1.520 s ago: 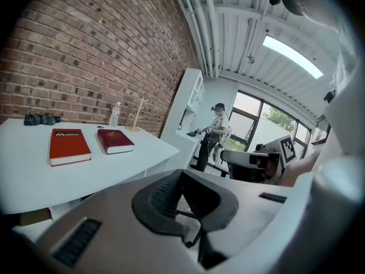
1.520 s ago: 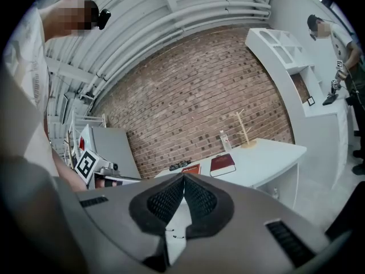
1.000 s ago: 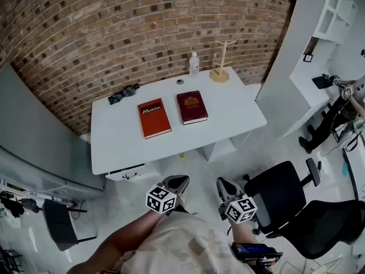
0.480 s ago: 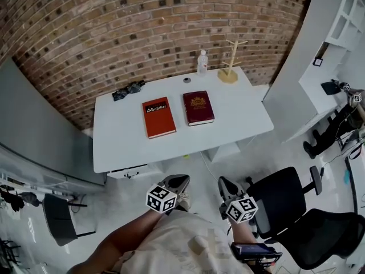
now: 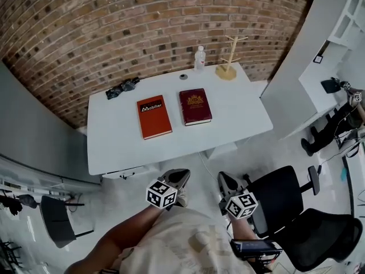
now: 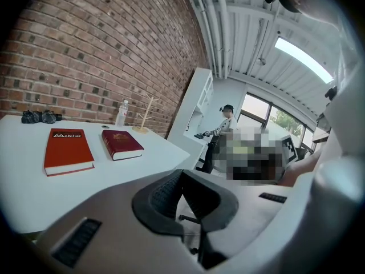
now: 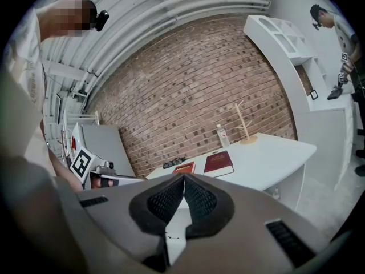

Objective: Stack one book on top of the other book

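Two books lie side by side on the white table (image 5: 239, 121): an orange-red book (image 5: 154, 117) on the left and a dark red book (image 5: 195, 106) to its right, a small gap between them. Both grippers hang short of the table's front edge, over the floor. My left gripper (image 5: 181, 176) is shut with nothing in it, and so is my right gripper (image 5: 223, 180). The left gripper view shows the orange-red book (image 6: 67, 150) and the dark red book (image 6: 121, 144) beyond the closed jaws (image 6: 181, 173). In the right gripper view both books (image 7: 218, 162) lie far ahead.
At the table's back edge stand a water bottle (image 5: 199, 57), a wooden branched stand (image 5: 228, 67), a small dark disc (image 5: 183, 76) and a black bundle (image 5: 122, 88). A black office chair (image 5: 285, 196) stands right of me. White shelving (image 5: 336, 33) and a person (image 5: 342, 110) are at far right.
Both grippers have edged a little toward the table, still shut. The books lie as before.
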Action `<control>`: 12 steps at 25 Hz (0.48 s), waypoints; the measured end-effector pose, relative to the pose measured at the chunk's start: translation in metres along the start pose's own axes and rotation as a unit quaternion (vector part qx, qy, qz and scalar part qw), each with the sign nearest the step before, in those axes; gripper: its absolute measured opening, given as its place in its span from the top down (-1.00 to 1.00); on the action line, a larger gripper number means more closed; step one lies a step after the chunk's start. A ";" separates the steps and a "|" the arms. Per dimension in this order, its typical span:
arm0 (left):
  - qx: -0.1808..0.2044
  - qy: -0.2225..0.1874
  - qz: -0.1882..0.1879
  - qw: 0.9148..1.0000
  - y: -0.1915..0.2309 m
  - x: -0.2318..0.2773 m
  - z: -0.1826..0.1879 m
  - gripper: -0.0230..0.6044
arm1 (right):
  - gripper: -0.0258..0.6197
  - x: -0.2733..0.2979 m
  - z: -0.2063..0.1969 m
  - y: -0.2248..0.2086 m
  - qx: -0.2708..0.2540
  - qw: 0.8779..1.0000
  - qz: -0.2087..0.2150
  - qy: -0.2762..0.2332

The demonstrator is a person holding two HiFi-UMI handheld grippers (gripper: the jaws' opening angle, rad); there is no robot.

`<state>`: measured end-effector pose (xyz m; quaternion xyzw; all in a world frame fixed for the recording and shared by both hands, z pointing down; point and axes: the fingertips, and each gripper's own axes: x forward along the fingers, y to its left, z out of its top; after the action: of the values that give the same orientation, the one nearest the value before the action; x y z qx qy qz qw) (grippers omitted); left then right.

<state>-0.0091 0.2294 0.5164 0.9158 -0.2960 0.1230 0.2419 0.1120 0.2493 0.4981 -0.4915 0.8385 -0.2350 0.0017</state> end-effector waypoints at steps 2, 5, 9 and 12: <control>-0.001 0.001 -0.002 1.000 0.004 0.007 0.004 0.86 | 0.85 0.004 0.003 -0.007 0.000 1.000 -0.005 0.001; -0.001 0.002 -0.009 1.000 0.007 0.018 0.011 0.86 | 0.85 0.009 0.010 -0.017 0.000 1.000 -0.010 0.003; -0.002 0.004 -0.013 1.000 0.018 0.031 0.020 0.86 | 0.85 0.022 0.018 -0.026 -0.001 1.000 -0.012 0.003; -0.001 0.005 -0.018 1.000 0.028 0.041 0.031 0.86 | 0.85 0.033 0.026 -0.034 -0.002 1.000 -0.019 0.003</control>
<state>0.0090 0.1744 0.5155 0.9200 -0.2784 0.1230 0.2469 0.1295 0.1983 0.4958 -0.5064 0.8297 -0.2349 -0.0064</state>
